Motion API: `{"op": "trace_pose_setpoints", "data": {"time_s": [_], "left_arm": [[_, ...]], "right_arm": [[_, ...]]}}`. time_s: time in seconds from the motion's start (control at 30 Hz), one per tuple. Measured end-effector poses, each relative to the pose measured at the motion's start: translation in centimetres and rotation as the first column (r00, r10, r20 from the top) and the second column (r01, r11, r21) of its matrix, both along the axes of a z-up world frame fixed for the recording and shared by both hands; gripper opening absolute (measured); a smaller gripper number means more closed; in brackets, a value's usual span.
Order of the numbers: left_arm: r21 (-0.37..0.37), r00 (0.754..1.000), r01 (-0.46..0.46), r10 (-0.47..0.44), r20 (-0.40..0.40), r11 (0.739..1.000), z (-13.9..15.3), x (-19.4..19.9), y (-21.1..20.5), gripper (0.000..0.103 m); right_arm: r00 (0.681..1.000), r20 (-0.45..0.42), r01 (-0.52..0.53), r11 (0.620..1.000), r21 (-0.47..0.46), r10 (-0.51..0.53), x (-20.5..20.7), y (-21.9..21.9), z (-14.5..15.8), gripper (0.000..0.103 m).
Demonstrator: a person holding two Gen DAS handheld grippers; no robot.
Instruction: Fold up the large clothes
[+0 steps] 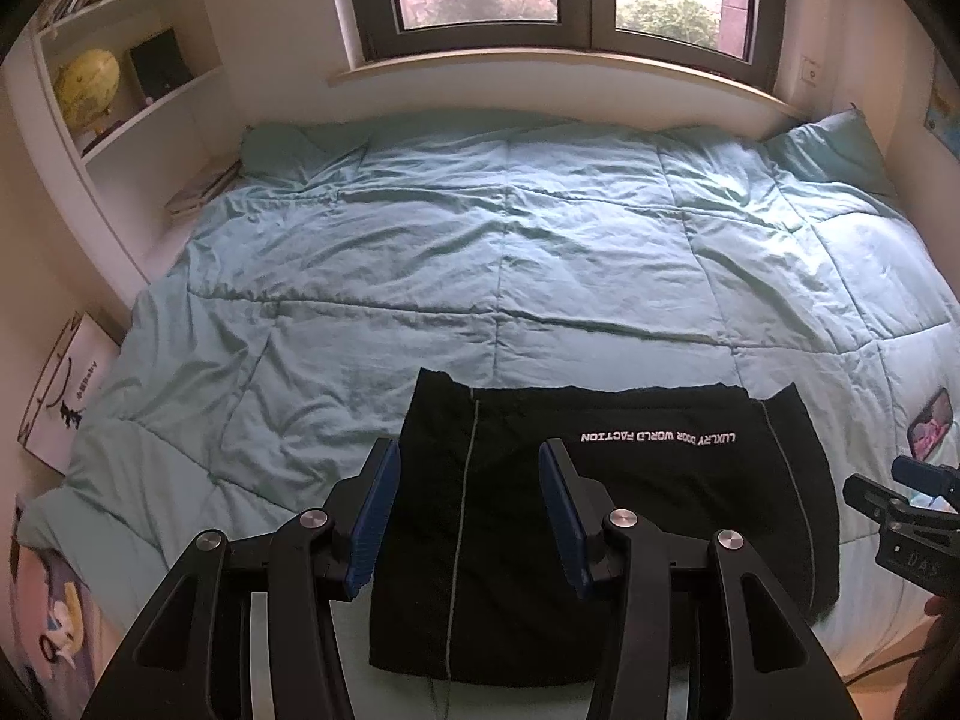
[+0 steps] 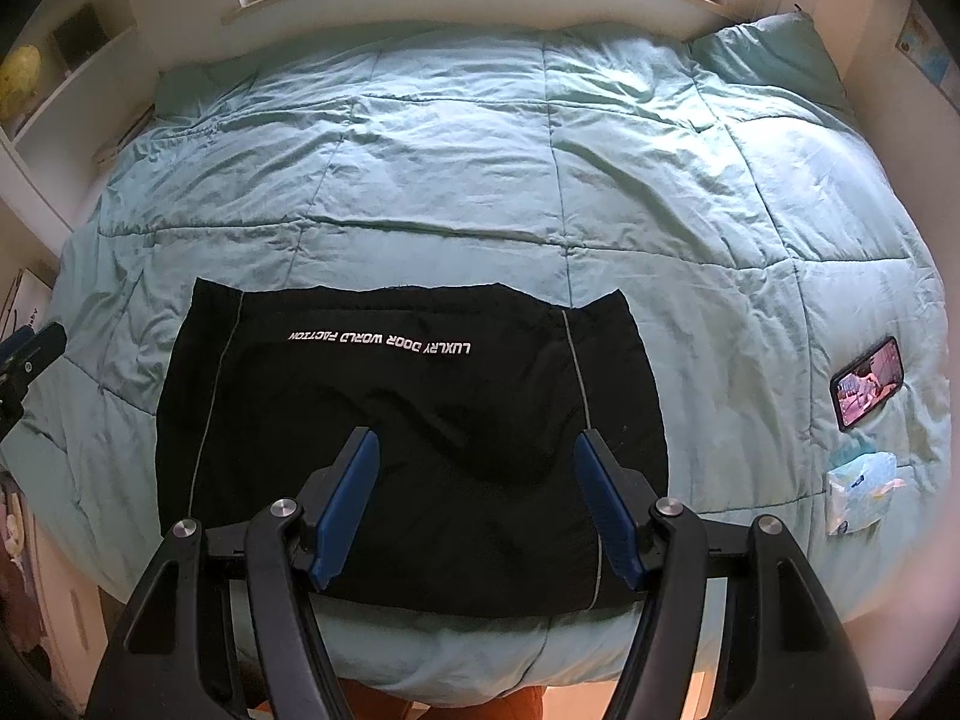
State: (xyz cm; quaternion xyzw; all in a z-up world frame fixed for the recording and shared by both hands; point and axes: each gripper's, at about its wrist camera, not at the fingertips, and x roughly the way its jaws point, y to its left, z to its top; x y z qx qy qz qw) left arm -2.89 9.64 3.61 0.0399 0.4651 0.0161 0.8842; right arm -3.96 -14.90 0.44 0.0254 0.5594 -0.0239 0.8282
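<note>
Pale teal quilted cotton covers the whole bed [image 2: 600, 180], and on the left of the room a white shelf [image 1: 144, 114] carries a yellow globe [image 1: 90, 87] above a stack of books [image 1: 204, 189] at the quilt's corner. Further along, near the front edge of the bed, lies the black garment [image 2: 408, 450], folded into a flat, roughly rectangular block with thin grey piping down each side and a line of white lettering [image 2: 379, 343] that reads upside down from here. The left gripper [image 1: 468, 516] hangs above the garment's left part, its blue pads spread apart with nothing between them but the cloth lying below, not touching it. The right gripper [image 2: 477, 504] hovers over the garment's near middle, its jaws spread wider and likewise empty; in the left wrist view its black body shows at the right edge. To the right of the garment, well apart from it, a phone [image 2: 867, 383] with a lit screen rests on the quilt, and just below it a small plastic packet of tissues [image 2: 858, 489]. A teal pillow [image 2: 774, 57] sits at the far right corner under the window sill [image 1: 570, 69].
</note>
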Motion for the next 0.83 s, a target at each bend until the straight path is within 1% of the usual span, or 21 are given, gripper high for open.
{"op": "trace_pose_setpoints", "data": {"time_s": [0.1, 0.17, 0.23, 0.33, 0.43, 0.47, 0.53, 0.7, 0.83], "left_arm": [[0.015, 1.0, 0.003, -0.003, 0.002, 1.0, -0.1, 0.0, -0.2, 0.049], [0.065, 1.0, 0.002, -0.003, 0.025, 0.998, -0.1, -0.1, -0.5, 0.049], [0.079, 1.0, 0.0, -0.003, 0.031, 0.997, -0.1, -0.1, -0.7, 0.049], [0.052, 1.0, 0.003, -0.004, 0.015, 0.999, -0.2, 0.3, -0.6, 0.049], [0.047, 1.0, 0.012, -0.012, 0.005, 0.999, -0.4, 0.5, -0.8, 0.049], [0.021, 1.0, 0.027, -0.027, -0.003, 0.999, -0.5, 0.6, -0.8, 0.049], [-0.005, 0.999, 0.039, -0.039, -0.011, 0.999, -0.6, 0.6, -0.9, 0.049], [0.005, 0.999, 0.04, -0.039, -0.009, 0.999, -1.1, 0.9, -1.1, 0.049], [-0.023, 0.998, 0.058, -0.059, -0.028, 0.998, -1.4, 0.8, -1.0, 0.049]], "right_arm": [[1.0, -0.009, 0.004, 1.0, 0.006, -0.004, 0.1, 0.0, -0.2, 0.07], [1.0, -0.016, 0.004, 1.0, 0.011, -0.004, 0.2, 0.0, -0.4, 0.07], [1.0, -0.023, 0.002, 1.0, 0.009, -0.002, 0.3, 0.1, -0.6, 0.07], [1.0, -0.029, -0.002, 1.0, 0.003, 0.003, 0.4, 0.1, -0.8, 0.07], [0.999, -0.04, -0.003, 1.0, -0.003, 0.003, 0.7, 0.2, -1.1, 0.07], [0.999, -0.043, -0.003, 1.0, -0.004, 0.003, 0.7, 0.2, -1.2, 0.07], [0.999, -0.048, -0.004, 1.0, -0.008, 0.004, 0.8, 0.2, -1.3, 0.07], [0.998, -0.056, -0.004, 1.0, -0.018, 0.003, 0.5, 0.3, -1.6, 0.07], [0.998, -0.065, 0.008, 1.0, -0.014, -0.009, 0.5, -0.1, -2.1, 0.07]]}}
